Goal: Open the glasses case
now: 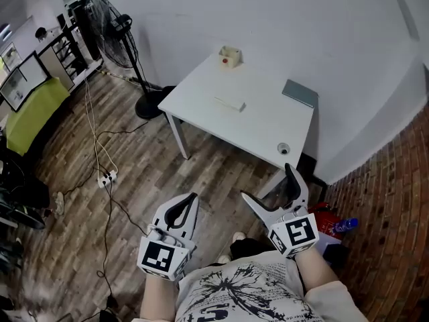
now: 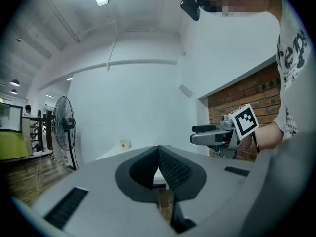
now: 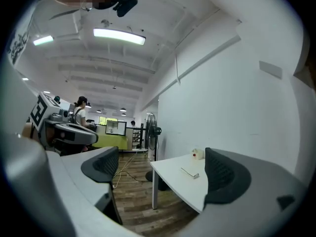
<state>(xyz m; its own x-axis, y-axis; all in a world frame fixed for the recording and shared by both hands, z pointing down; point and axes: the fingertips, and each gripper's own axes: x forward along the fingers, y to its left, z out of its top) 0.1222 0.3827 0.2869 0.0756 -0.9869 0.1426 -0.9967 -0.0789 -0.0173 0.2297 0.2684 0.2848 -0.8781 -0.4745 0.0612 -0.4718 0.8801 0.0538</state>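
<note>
A white table (image 1: 201,96) stands against the wall, well ahead of both grippers. On it lie a slim white oblong thing (image 1: 230,104) (image 3: 190,172) and a flat grey-blue rectangle (image 1: 299,92); which of them is the glasses case I cannot tell. A small box with a red item (image 1: 230,57) sits at the far edge, a small round thing (image 1: 283,148) near the front right corner. My left gripper (image 1: 194,196) (image 2: 159,154) is shut on nothing, held over the floor. My right gripper (image 1: 267,182) (image 3: 163,172) stands wide open and empty, short of the table.
A standing fan (image 1: 114,25) is left of the table, with cables and a power strip (image 1: 106,177) on the wood floor. A blue bottle (image 1: 343,225) and red items lie by the brick surface at the right. A person (image 3: 80,113) stands far back by a green desk.
</note>
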